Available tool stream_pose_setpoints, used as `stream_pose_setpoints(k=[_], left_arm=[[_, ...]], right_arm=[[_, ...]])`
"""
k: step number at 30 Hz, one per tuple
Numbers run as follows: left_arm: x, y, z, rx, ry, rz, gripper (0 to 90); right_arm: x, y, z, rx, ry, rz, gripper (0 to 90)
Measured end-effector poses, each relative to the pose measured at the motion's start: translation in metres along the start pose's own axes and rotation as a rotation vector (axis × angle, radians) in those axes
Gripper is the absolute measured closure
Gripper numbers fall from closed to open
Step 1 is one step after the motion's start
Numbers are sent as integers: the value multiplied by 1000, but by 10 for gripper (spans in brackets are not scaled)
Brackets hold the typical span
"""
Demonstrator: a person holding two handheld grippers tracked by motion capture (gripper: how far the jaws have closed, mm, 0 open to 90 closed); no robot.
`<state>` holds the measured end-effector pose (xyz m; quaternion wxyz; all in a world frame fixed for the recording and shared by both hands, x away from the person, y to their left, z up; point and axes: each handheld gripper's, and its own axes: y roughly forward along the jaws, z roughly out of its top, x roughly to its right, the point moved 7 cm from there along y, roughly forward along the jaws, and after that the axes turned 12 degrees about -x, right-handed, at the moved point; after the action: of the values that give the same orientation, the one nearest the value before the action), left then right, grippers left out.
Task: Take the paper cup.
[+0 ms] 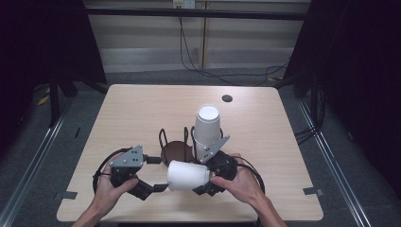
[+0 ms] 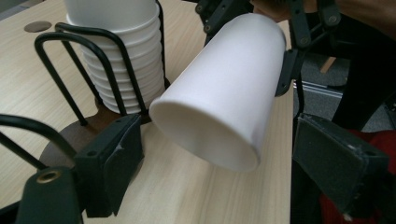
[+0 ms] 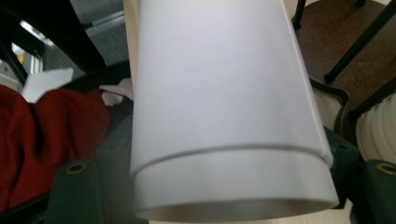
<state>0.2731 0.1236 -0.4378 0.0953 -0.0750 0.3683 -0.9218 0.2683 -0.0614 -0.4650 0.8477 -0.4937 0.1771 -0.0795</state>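
A: Field note. My right gripper [image 1: 208, 182] is clamped on white paper cups [image 1: 188, 175] lying on their side just above the table [image 1: 142, 104], at about 6 o'clock from the wire cup holder [image 1: 177, 144]. In the right gripper view a seam rings the cups [image 3: 224, 116] near the mouth, so I read two nested ones.

B: Which way does the long axis run?

A: Roughly 9 to 3 in the high view. One end sits in my right jaws at 3; the other end points to 9, straight at my left gripper [image 1: 158, 187].

B: And the left?

A: Jaws apart, nothing pinched. In the left gripper view the free end of the cups [image 2: 219, 93] lies at 12 o'clock between the two pads [image 2: 119, 158], not touching either as far as I can see. The left gripper is nearer that free end.

B: The rest?

A: A tall stack of cups [image 1: 207, 130] stands upright in the holder's right bay, at 1 o'clock from the held pair; the left bay holds none. My guess: the left takes the free end and pulls toward 9, along the axis.
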Motion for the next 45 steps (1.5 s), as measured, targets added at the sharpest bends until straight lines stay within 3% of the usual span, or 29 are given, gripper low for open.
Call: stream_pose_setpoints(k=[2, 4, 9, 13, 18, 21, 29, 34, 37, 39, 45], left_arm=[[-4, -1, -1, 23, -25, 6, 157], [-4, -2, -1, 36, -20, -1, 156], [-3, -1, -1, 63, -25, -13, 157], [-3, 1, -2, 74, -30, -9, 157], [-3, 0, -1, 107, -49, -11, 156], [-3, -1, -1, 134, -54, -3, 155], [-2, -3, 3, 204, -66, -40, 154], [1, -1, 5, 225, -66, -68, 111], [1, 2, 6, 214, -70, -49, 0], [2, 4, 6, 208, -60, -72, 0], [9, 12, 9, 198, -17, -65, 0]], right_arm=[[3, -3, -1, 41, 25, 19, 262], [4, -5, -1, 71, 33, 26, 262], [6, -9, 3, 151, 19, 27, 261], [7, -9, 5, 174, 17, 19, 261], [7, -8, 7, 236, 25, 70, 261], [8, -7, 8, 269, 30, 73, 261], [0, -10, 12, 333, -28, 101, 261], [-8, -11, 18, 329, -80, 99, 261], [-11, -10, 19, 319, -99, 106, 262], [-13, -9, 19, 311, -108, 108, 261], [-17, -8, 22, 303, -128, 115, 261]])
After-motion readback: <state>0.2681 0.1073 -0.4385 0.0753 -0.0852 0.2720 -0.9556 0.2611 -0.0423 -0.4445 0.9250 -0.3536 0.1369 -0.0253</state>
